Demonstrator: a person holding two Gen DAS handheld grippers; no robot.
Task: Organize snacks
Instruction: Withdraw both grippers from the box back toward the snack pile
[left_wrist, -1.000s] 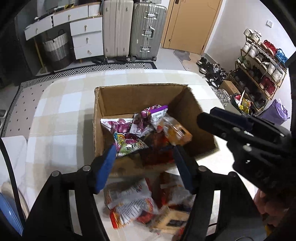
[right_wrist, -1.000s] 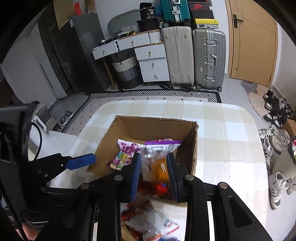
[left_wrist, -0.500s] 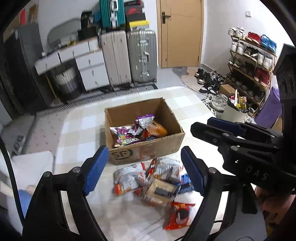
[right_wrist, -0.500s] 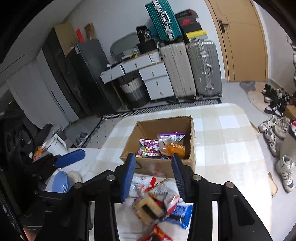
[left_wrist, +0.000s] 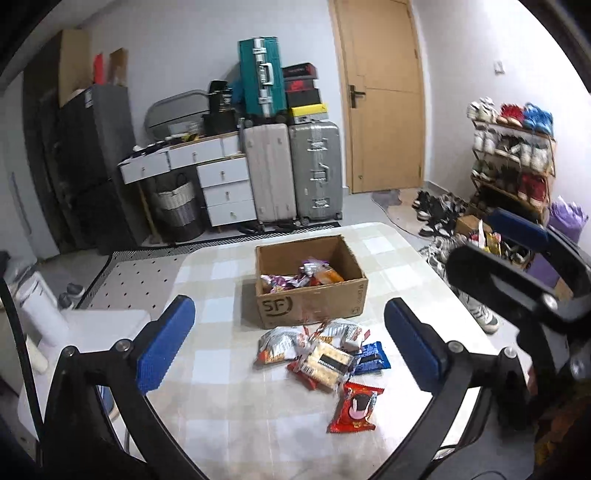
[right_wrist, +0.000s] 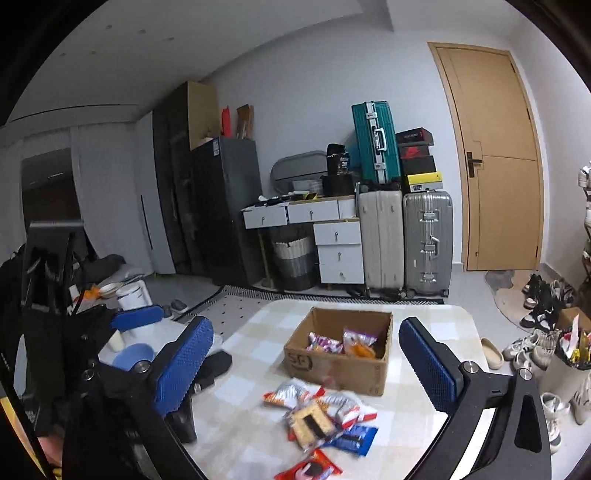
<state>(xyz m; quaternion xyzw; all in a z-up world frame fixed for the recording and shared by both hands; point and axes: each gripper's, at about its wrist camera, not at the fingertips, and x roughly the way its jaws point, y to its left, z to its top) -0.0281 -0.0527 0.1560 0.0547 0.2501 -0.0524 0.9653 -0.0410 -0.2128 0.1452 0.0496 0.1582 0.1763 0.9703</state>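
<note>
An open cardboard box (left_wrist: 313, 300) stands on the checked table (left_wrist: 221, 280) with several snack packets inside it. A pile of loose snack packets (left_wrist: 322, 355) lies in front of the box, with a red packet (left_wrist: 355, 408) nearest me. The box (right_wrist: 334, 365) and the pile (right_wrist: 321, 410) also show in the right wrist view. My left gripper (left_wrist: 290, 345) is open and empty, held high above the near table edge. My right gripper (right_wrist: 308, 369) is open and empty, raised above the pile; it also shows at the right of the left wrist view (left_wrist: 517, 258).
Suitcases (left_wrist: 291, 181) and a white drawer unit (left_wrist: 221, 192) stand against the far wall beside a wooden door (left_wrist: 384, 99). A shoe rack (left_wrist: 513, 162) and loose shoes are at the right. A white stool with a blue bowl (right_wrist: 133, 354) stands left of the table.
Both grippers have pulled back and up from the box, so the box and the pile look smaller. The right gripper's jaws have opened wide.
</note>
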